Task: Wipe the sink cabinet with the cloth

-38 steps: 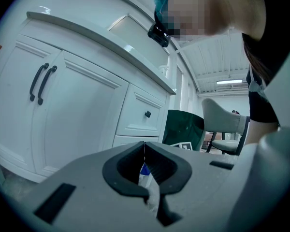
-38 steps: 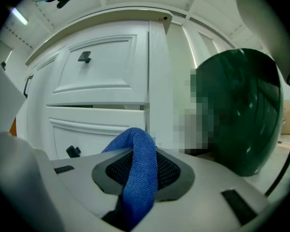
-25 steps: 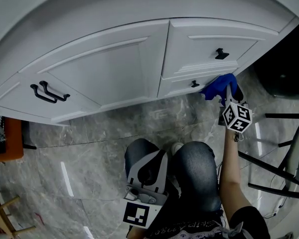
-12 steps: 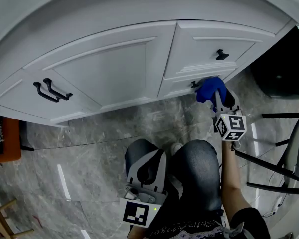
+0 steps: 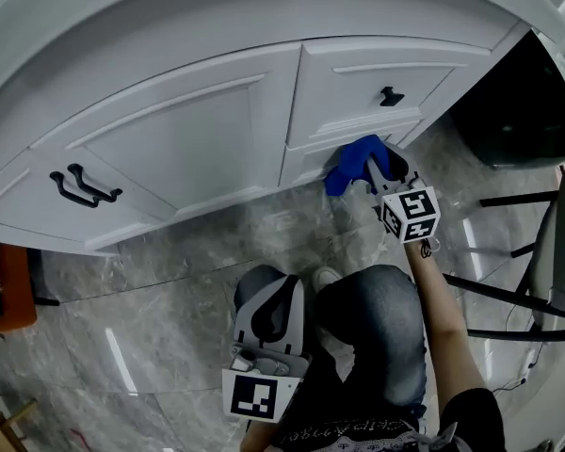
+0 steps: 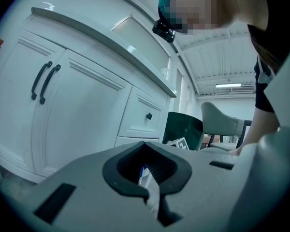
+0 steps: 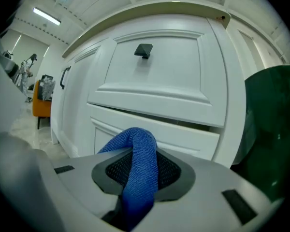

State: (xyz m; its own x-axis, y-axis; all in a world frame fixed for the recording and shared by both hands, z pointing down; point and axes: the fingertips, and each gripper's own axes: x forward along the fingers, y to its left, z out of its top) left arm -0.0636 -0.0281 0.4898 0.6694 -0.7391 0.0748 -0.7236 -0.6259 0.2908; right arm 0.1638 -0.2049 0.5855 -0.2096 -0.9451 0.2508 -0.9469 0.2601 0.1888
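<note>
Right gripper [image 5: 375,171] is clamped on the blue cloth [image 5: 347,169], right at the cabinet [image 5: 188,139], low on its right side. Left gripper [image 5: 271,314] is closed with nothing in it, well below the cabinet

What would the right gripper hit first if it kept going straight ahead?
The right gripper would probably meet the cabinet's lower drawer front, its blue cloth touching first; depth is unclear.

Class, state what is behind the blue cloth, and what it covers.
Behind the blue cloth is the lower drawer front of the white cabinet. The right gripper holds the cloth; the patch of drawer beneath is covered.
</note>
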